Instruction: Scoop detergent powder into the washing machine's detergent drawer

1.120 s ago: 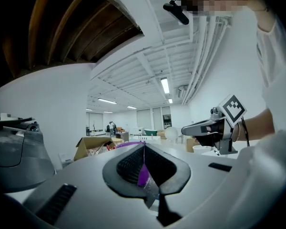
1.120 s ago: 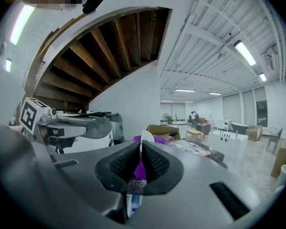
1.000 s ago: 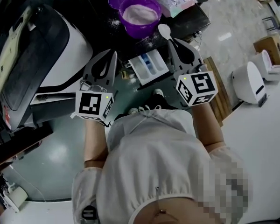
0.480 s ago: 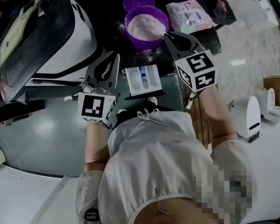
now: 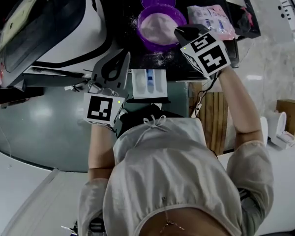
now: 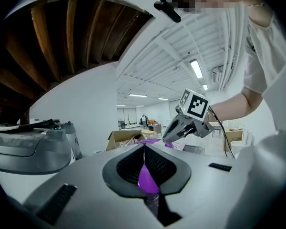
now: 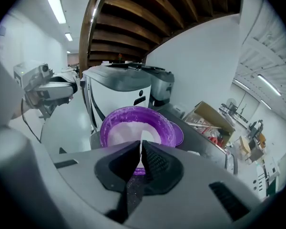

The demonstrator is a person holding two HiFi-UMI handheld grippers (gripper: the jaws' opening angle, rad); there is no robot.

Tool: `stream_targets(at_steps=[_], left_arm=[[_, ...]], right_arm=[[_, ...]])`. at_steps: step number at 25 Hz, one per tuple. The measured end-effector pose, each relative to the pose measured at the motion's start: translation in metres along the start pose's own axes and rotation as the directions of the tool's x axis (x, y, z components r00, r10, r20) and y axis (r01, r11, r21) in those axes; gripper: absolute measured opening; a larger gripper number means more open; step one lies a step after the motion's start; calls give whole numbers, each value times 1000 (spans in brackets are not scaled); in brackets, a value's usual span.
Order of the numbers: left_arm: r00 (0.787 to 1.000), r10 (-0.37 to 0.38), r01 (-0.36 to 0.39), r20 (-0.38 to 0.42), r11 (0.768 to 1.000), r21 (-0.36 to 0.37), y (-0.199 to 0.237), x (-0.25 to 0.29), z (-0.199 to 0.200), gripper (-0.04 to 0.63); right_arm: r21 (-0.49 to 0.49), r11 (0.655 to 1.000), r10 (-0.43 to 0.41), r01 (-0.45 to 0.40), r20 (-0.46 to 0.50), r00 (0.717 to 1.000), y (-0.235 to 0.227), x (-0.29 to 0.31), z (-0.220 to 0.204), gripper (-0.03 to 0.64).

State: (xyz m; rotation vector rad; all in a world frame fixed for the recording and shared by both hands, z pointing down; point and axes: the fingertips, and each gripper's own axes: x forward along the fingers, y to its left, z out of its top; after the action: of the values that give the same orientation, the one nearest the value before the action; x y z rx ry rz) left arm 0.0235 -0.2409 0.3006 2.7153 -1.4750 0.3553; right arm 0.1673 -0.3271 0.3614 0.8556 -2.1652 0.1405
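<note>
washing machine (image 5: 54,28) sits far left, lid side up, and isn't in play yet. the purple bowl (image 5: 152,45) is on the dark counter beside it, holding a mound of white powder (image 5: 160,27).

key relation: the detergent drawer (image 5: 137,85) lies just this side of the bowl, toward the person, with its long axis running from the person toward the bowl. from the right gripper (image 5: 178,32) the drawer is back and to the left, so i'd judge the loaded carry to be a short pull inward across the bowl's near rim.

the right gripper hovers at the bowl's right rim pointing in over the powder. its jaws are pinched on a thin white strip (image 7: 140,146) that reads as the scoop's handle - the scoop's bowl end isn't visible.

the left gripper (image 6: 144,148) is nearer the drawer, just beside its left edge. its jaws are closed with nothing between them - the purple in the gap is the bowl beyond.

writing: the pink-and-white pack (image 5: 211,19) right of the bowl has print too small to read. the only other markings are the square markers on the gripper cubes, and no brand is legible on the machine.
</note>
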Motion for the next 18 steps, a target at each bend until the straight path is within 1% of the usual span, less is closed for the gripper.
stream_targets(at_steps=[4, 8, 10, 11, 14, 16, 18], left_arm=[[1000, 3, -3, 4, 1000, 3, -3, 4, 0, 22], [1000, 8, -8, 15, 1000, 1, -5, 3, 0, 21], [999, 13, -13, 32, 1000, 6, -5, 3, 1, 23], [1000, 14, -14, 26, 1000, 2, -5, 3, 0, 22], [1000, 18, -18, 8, 1000, -6, -5, 0, -1, 23], [1000, 20, -20, 13, 1000, -3, -4, -2, -1, 21], [1000, 23, -23, 18, 1000, 0, -5, -4, 0, 23]], right_arm=[[-63, 997, 39, -46, -107, 993, -4, 12, -5, 15], [-119, 991, 46, -68, -181, 982, -7, 20, -9, 15], [-133, 988, 52, -83, -216, 975, -5, 22, -12, 15], [-136, 986, 58, -92, -233, 971, -3, 22, -14, 14], [-139, 985, 62, -102, -265, 962, -1, 22, -15, 14], [-148, 985, 49, -92, -273, 961, -5, 23, -13, 14], [-139, 985, 60, -104, -287, 956, -4, 24, -13, 14]])
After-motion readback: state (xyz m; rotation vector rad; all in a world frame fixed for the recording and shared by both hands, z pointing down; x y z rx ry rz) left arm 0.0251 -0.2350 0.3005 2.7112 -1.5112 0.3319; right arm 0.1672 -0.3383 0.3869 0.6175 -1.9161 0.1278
